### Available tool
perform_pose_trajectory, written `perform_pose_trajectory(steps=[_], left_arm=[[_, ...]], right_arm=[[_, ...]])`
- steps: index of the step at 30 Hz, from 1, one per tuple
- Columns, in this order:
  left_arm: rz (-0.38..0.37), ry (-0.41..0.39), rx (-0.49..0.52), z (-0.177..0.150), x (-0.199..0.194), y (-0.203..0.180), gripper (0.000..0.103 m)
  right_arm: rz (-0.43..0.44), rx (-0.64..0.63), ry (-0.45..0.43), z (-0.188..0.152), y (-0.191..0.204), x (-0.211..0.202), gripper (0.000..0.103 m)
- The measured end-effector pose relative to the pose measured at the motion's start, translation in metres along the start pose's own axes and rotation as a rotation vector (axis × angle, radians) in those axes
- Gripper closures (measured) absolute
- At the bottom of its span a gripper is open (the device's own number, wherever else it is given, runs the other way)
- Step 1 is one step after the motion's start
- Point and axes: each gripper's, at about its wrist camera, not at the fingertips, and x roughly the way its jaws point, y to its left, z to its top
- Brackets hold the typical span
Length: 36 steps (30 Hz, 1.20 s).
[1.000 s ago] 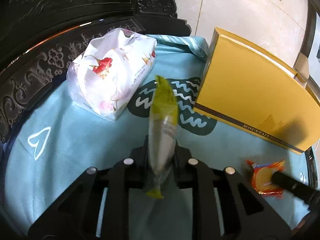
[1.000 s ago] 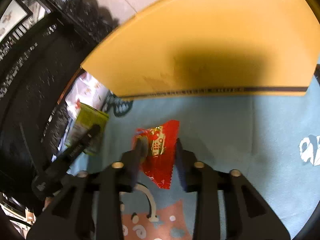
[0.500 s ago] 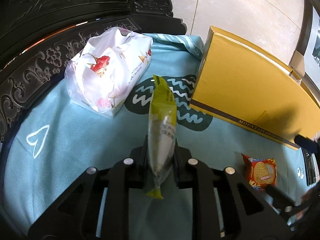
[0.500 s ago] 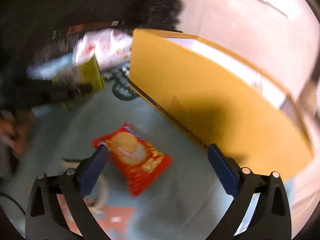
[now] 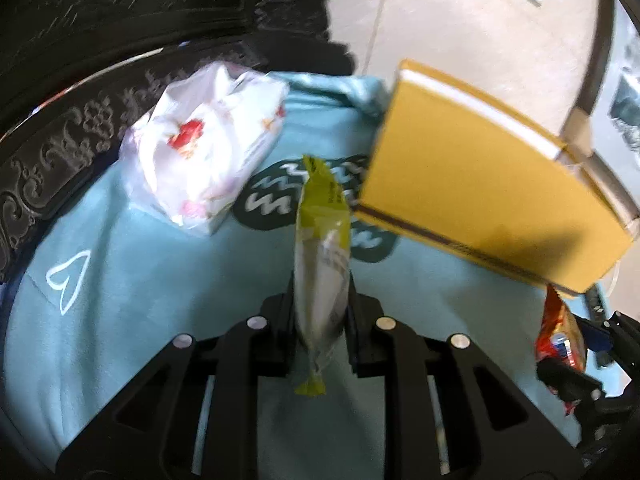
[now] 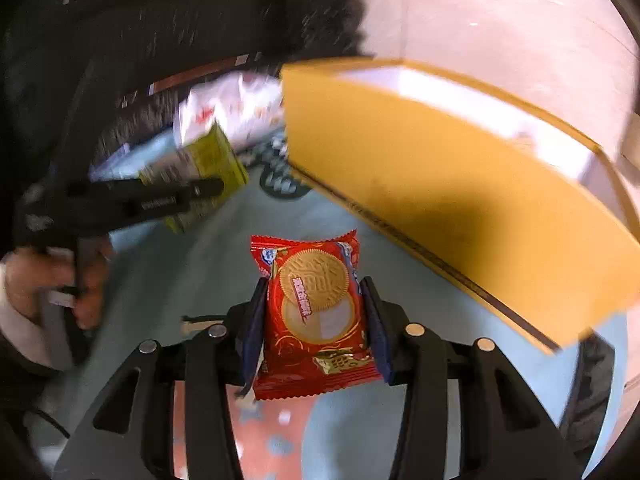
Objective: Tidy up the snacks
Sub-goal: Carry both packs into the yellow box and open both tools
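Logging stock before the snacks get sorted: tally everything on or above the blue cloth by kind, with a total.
Snack packets: 2, the green packet and the red biscuit packet, each held in a gripper
Yellow boxes: 1
Tissue packs: 1
Total: 4

A light blue cloth (image 5: 152,280) covered the table, printed with a white outline heart (image 5: 68,280) toward its left edge and a dark patch of white wavy lines (image 5: 272,204) near its middle. A white plastic-wrapped pack with red flower prints (image 5: 204,148) lay on the cloth at the back left, close to the table's far edge. Behind that edge stood dark carved wooden furniture (image 5: 120,32). A pale wall (image 5: 460,24) rose at the back right.
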Motion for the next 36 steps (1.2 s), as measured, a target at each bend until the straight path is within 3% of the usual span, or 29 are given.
perform_pose_trajectory(steps=[6,9,13,16,22,23,24,25,28,31,36], left_arm=[[-0.110,-0.023,0.057,0.004,-0.037,-0.037,0.084],[-0.156,-0.035,0.092,0.015,-0.052,-0.059,0.084],[-0.208,-0.078,0.132,0.047,-0.070,-0.095,0.084],[-0.241,-0.098,0.150,0.079,-0.065,-0.123,0.084],[-0.192,-0.066,0.199,0.124,-0.006,-0.169,0.082],[-0.175,-0.063,0.195,0.127,0.004,-0.172,0.071],[-0.155,-0.065,0.180,0.128,0.012,-0.174,0.050],[-0.107,-0.072,0.156,0.128,0.017,-0.174,0.006],[-0.072,-0.156,0.145,0.124,0.006,-0.167,0.002],[-0.048,-0.147,0.169,0.118,-0.001,-0.163,0.002],[-0.024,-0.135,0.187,0.098,-0.029,-0.152,0.002]], right_arm=[[-0.077,0.084,-0.137,0.007,-0.021,-0.060,0.058],[-0.167,0.177,-0.245,0.014,-0.046,-0.090,0.058],[-0.298,0.293,-0.320,0.028,-0.080,-0.106,0.058],[-0.356,0.354,-0.341,0.043,-0.097,-0.093,0.058],[-0.402,0.415,-0.276,0.073,-0.126,-0.035,0.057],[-0.403,0.431,-0.262,0.076,-0.131,-0.027,0.057],[-0.408,0.447,-0.243,0.078,-0.135,-0.020,0.048],[-0.431,0.456,-0.227,0.080,-0.137,-0.015,0.032],[-0.462,0.410,-0.295,0.080,-0.127,-0.024,0.013],[-0.499,0.336,-0.303,0.076,-0.107,-0.035,0.012],[-0.491,0.319,-0.318,0.056,-0.084,-0.059,0.012]])
